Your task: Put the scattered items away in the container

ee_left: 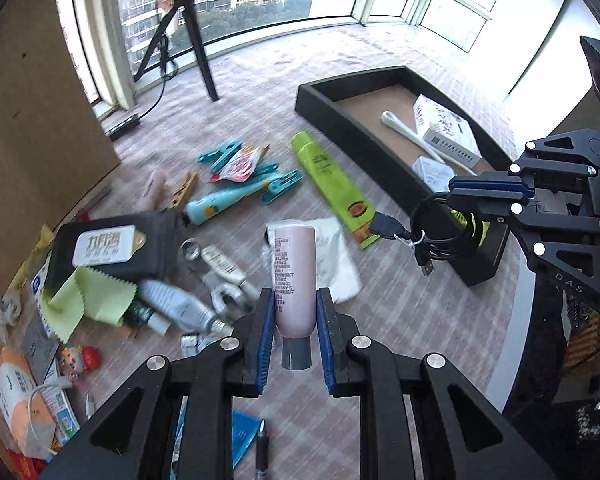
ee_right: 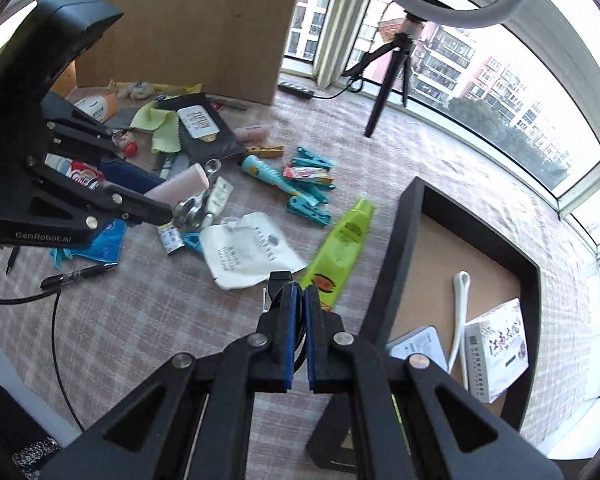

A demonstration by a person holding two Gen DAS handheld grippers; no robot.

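Left hand-held gripper (ee_left: 294, 312) clamped on pink bottle (ee_left: 294, 280); right hand-held gripper (ee_right: 300, 300) clamped on coiled black cable (ee_left: 440, 232).

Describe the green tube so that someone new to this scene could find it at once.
Start at the black tray on the checked floor. Just outside its long wall lies the green tube, pointing along that wall, beside a white pouch. It is the only lime-green tube, far longer than the teal clips beyond it.

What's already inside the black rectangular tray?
The black rectangular tray holds a white plastic shoehorn, a white printed box and a flat white packet; its near corner is hidden by the right gripper.
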